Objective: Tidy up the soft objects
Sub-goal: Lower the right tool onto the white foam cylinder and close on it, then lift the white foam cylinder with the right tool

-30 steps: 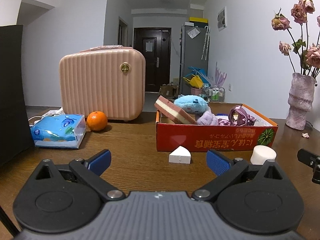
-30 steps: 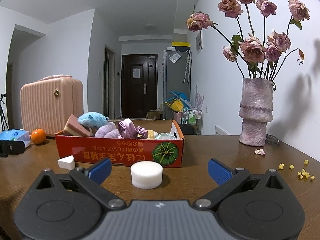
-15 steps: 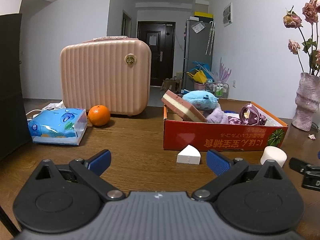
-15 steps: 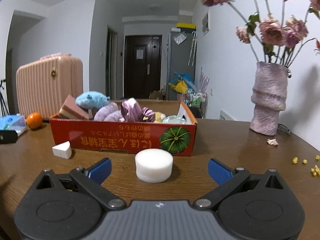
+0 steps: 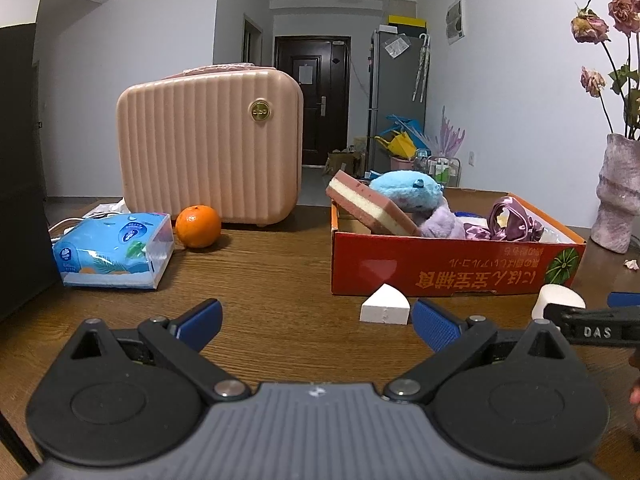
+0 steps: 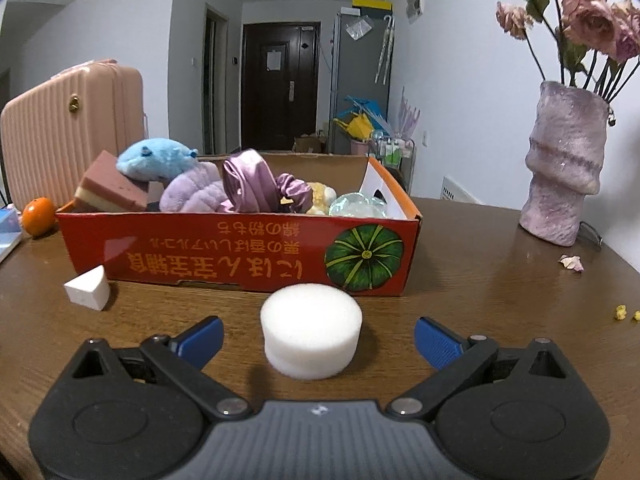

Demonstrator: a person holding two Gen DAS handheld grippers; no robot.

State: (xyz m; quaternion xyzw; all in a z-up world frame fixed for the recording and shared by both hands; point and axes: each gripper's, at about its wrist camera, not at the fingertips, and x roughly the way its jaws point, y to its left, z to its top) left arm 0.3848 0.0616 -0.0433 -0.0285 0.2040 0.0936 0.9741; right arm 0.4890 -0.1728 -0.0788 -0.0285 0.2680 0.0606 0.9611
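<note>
Two white foam pieces lie on the wooden table [image 6: 480, 280] just in front of the red cardboard box [image 6: 240, 256]: a round foam puck [image 6: 311, 330] near its pumpkin-printed corner, a foam wedge [image 6: 87, 289] off its other end. The right gripper [image 6: 318, 334] is spread wide with the puck between its blue fingertips, untouched, and the left gripper [image 5: 316, 318] is equally wide and empty, facing the wedge. Inside the box are a blue plush toy [image 6: 154, 158], a layered sponge [image 6: 112, 194] and purple scrunchies [image 6: 260, 184].

Box [image 6: 240, 256] sits mid-table [image 6: 480, 300], soft items inside. Round sponge [image 6: 311, 330] in front of box, right end; wedge sponge [image 6: 87, 288] in front, left end. Suitcase [image 5: 210, 146] behind-left; orange [image 5: 198, 226] before it, tissue pack [image 5: 114, 250] further left. Vase [image 6: 564, 164] right of box, possibly slightly behind.
</note>
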